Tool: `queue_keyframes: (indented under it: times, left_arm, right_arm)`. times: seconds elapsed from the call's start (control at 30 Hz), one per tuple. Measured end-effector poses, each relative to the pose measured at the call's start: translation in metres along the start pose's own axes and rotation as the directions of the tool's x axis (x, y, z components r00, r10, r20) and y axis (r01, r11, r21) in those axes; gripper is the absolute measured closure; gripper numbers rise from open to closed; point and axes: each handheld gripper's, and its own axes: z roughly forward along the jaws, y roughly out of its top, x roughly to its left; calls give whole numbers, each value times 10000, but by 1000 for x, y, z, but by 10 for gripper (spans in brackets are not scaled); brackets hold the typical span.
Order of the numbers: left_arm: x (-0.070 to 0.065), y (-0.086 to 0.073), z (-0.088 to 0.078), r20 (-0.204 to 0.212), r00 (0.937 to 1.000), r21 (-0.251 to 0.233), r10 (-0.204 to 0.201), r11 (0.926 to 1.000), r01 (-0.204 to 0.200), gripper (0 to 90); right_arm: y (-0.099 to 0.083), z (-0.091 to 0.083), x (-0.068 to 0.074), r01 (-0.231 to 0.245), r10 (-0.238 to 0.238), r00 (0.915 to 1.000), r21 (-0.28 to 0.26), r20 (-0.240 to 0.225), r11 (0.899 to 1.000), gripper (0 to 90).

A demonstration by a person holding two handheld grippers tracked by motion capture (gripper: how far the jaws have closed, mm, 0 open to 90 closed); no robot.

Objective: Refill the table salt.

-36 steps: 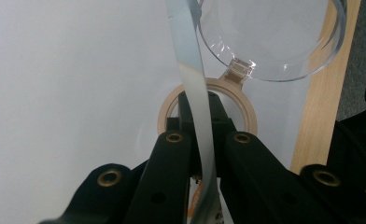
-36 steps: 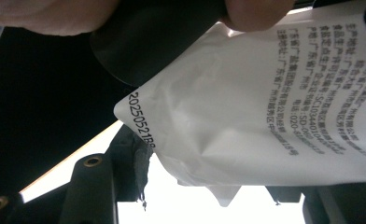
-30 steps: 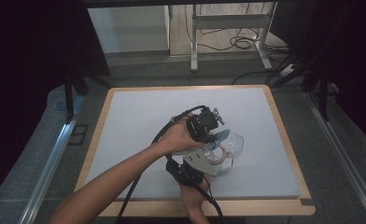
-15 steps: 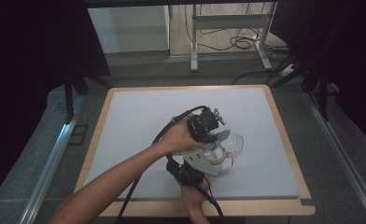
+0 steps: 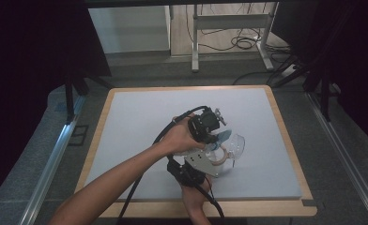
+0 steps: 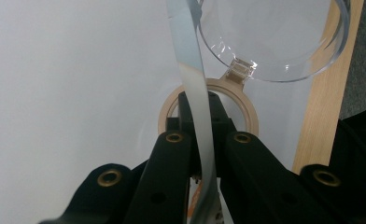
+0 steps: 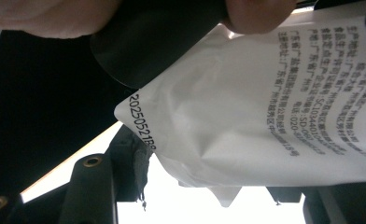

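Note:
A white printed bag [image 7: 265,102] hangs between both grippers over the middle of the mat. In the left gripper view it appears edge-on as a thin pale strip [image 6: 190,70], and my left gripper [image 6: 197,107] is shut on it. From above, the left gripper [image 5: 209,126] points down over a clear jar [image 5: 236,143] lying on its side, its wooden ring lid [image 6: 169,109] swung open. My right gripper [image 5: 212,159] comes in from below. Its jaws [image 7: 209,186] stand partly apart, and the bag's lower part bulges between their pads.
The white mat [image 5: 140,122] sits on a table with a wooden rim [image 5: 285,136]. Metal rails run along both sides of the table. A desk frame and loose cables [image 5: 238,42] lie on the floor beyond the far edge.

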Motion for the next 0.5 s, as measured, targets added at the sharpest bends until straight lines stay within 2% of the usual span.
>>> queue_keyframes:
  times: [0.5]
  left_arm:
    - [-1,0,-1,-108,9999,104,-15,9999,16,900]
  right_arm:
    - [1,1,2,-75,75,10000,-31,-23,10000,415]
